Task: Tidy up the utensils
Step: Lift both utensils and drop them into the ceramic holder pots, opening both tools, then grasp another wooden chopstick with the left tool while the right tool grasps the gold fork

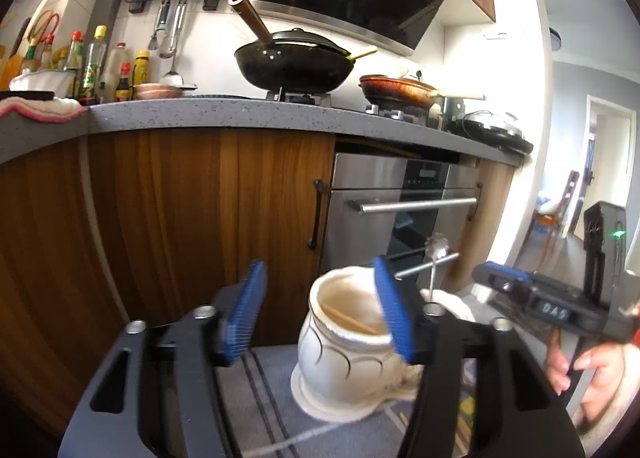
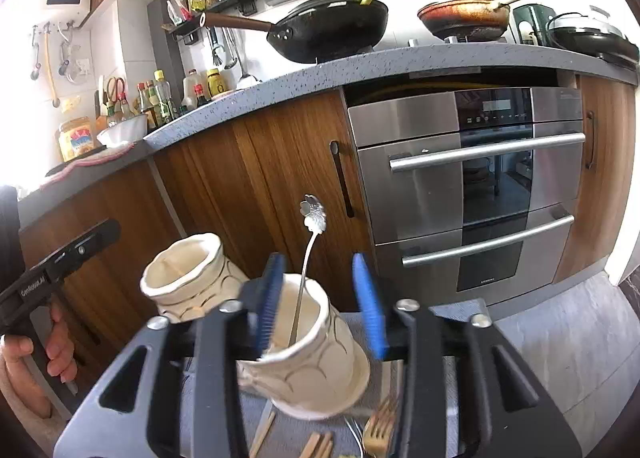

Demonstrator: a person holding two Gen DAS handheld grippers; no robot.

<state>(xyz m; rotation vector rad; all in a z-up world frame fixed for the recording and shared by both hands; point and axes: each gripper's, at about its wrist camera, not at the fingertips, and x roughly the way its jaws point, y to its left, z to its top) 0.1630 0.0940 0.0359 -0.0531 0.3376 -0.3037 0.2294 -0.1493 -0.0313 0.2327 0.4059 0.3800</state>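
- Left wrist view: the left tool [image 1: 320,314] stands open, holding nothing. The left jar [image 1: 344,342] sits just beyond and right of centre, its rim behind the right blue pad; a chopstick [image 1: 352,322] lies slanted inside.
- Right wrist view: the right tool [image 2: 320,298] is partly open, empty. The right jar [image 2: 312,354] stands between its pads, untouched; the spoon [image 2: 308,258] leans upright, bowl up. Loose fork [image 2: 380,434] lies nearest this tool, on the mat.
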